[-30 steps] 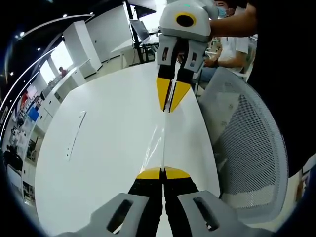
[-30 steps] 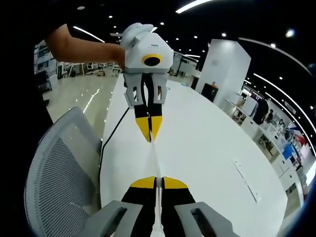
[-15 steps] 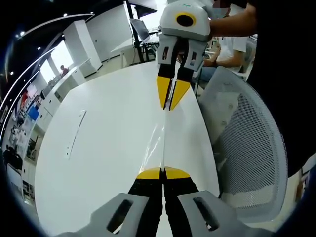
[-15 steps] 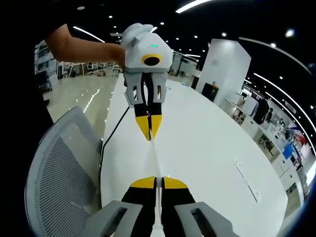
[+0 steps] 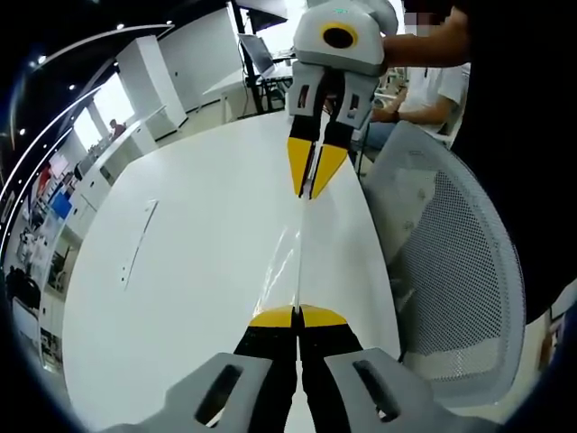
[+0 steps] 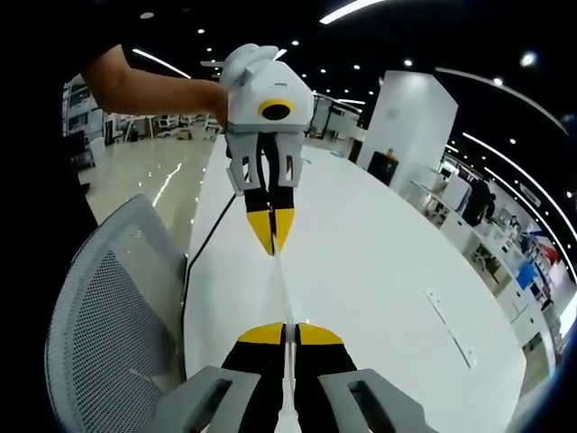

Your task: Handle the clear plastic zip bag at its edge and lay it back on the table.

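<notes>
Plainly, risk: the clear zip bag (image 5: 293, 257) hangs stretched between two claws above the white bench (image 5: 180, 271); if one claw lets go before the other, I judge the film would swing or fold over itself instead of lying flat.
Risk, cause two: the pinch is on a thin edge (slippery plastic, little to bite), so a pull apart could slide it out.
Risk, cause three: the mesh chair (image 5: 451, 271) stands just beside the bench edge, and a low sweep could snag it.
Left claw (image 5: 297, 316): jaws together, clamped on the near edge of the bag.
Right claw (image 5: 311, 185): jaws together on the far edge, yellow tips meeting on the film.
Bag position: seen edge-on in the right gripper view (image 6: 281, 289), taut, held above the bench, not yet laid down.
</notes>
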`<action>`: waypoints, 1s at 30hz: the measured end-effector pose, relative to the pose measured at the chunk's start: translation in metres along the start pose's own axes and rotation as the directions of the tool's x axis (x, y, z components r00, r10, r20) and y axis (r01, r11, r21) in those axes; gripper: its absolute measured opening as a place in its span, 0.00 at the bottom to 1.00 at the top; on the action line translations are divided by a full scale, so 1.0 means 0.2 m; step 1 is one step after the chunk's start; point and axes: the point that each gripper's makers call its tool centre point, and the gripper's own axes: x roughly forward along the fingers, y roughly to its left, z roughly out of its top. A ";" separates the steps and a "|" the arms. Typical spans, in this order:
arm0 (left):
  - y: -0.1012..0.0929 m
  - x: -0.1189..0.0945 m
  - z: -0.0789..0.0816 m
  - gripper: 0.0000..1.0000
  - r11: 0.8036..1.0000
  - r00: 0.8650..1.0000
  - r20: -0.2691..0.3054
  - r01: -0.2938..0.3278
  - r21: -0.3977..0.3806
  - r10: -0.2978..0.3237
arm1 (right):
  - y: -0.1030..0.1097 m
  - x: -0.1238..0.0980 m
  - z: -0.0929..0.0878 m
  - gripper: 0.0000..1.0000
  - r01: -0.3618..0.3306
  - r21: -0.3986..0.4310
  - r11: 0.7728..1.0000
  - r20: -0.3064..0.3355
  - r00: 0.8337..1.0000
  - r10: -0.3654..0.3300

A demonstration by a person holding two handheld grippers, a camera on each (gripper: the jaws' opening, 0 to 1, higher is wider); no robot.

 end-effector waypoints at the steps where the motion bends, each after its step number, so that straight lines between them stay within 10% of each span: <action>1: 0.00 0.00 0.00 0.00 1.000 1.000 0.000 0.000 0.000 0.000 | 0.00 0.00 0.00 0.00 0.001 0.001 1.000 0.000 1.000 -0.001; 30: 0.00 -0.01 0.00 0.00 1.000 1.000 0.002 -0.002 -0.007 0.002 | -0.01 -0.02 -0.01 0.00 0.003 0.010 1.000 0.003 1.000 -0.003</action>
